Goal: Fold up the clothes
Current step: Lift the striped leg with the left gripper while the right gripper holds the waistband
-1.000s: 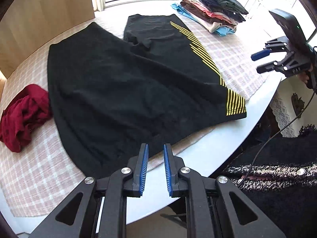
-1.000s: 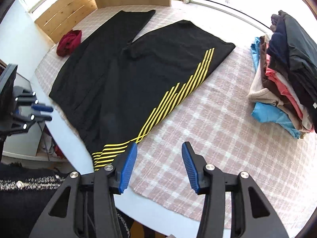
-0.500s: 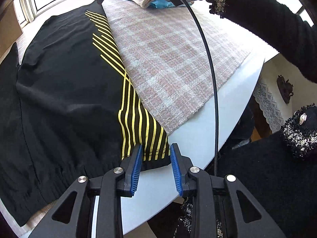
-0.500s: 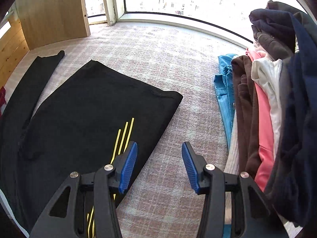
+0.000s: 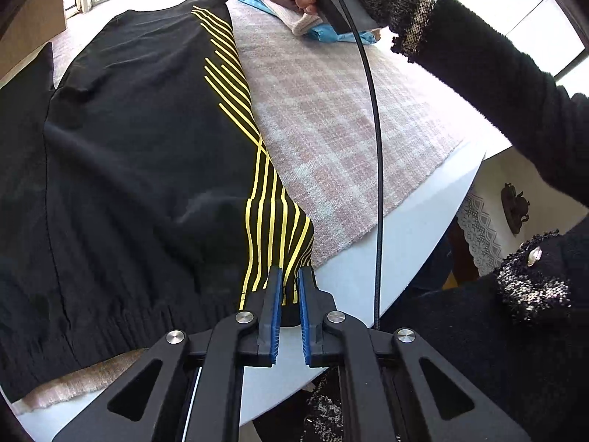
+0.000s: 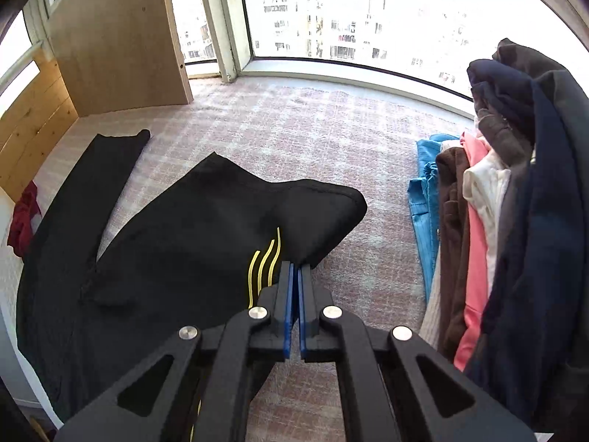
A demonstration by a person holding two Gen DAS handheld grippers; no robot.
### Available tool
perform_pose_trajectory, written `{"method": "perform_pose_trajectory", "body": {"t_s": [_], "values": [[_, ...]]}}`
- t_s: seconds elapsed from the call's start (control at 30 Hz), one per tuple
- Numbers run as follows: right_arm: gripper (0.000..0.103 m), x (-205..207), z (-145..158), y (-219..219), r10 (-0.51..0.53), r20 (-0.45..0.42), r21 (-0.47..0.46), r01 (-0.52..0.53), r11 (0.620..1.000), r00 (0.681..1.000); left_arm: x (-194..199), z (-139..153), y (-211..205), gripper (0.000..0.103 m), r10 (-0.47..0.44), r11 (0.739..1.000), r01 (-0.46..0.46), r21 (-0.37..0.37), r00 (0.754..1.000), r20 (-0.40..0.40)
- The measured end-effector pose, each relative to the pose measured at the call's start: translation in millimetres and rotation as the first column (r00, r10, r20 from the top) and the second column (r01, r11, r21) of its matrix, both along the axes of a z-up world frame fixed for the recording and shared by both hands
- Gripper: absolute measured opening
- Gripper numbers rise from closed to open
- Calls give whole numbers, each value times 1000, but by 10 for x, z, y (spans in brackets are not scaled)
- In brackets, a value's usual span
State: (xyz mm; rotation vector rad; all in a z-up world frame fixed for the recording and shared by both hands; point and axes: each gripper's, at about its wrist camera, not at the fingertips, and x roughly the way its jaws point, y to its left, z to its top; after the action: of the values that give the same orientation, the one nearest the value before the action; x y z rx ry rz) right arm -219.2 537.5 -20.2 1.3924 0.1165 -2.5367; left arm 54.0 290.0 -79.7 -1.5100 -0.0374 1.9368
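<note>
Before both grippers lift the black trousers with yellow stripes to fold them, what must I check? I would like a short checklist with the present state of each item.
1. Left gripper has the striped hem corner of the black trousers between its pads: ok, jaws closing on the fabric.
2. Right gripper is shut on the trousers' far edge: ok, fabric already rises at the pads.
3. Each grip takes one layer only: cannot tell.
4. Stack of folded clothes is clear of the right gripper: not ok, it stands close beside it.
5. Black cable is clear of the trousers: ok, it hangs over the checked cloth.
6. Red garment lies off the trousers: ok.
</note>
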Motion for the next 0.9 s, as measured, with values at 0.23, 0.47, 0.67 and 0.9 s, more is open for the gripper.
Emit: {"method": "perform_pose_trajectory", "body": {"t_s": [0.23,0.47,0.67,0.9], "values": [[2,-157,-79,-43,-37,34,108,33,994,999,13,248,-161,8,4,996,-3,93,1000,-13],[2,-262,430,-517,-33,-36,-15,32,999,999,-64,395,-553,8,58,989,-51,136,997,-49],[2,-427,894,-1873,114,-130,-13,-116,993,985,-72,483,-1419,8,213,969,-197,149,972,-102],[2,-651,495,-3787,277,-73,45,-274,961,958,63,88,-2543,3,371,923,-366,121,928,-29]]}}
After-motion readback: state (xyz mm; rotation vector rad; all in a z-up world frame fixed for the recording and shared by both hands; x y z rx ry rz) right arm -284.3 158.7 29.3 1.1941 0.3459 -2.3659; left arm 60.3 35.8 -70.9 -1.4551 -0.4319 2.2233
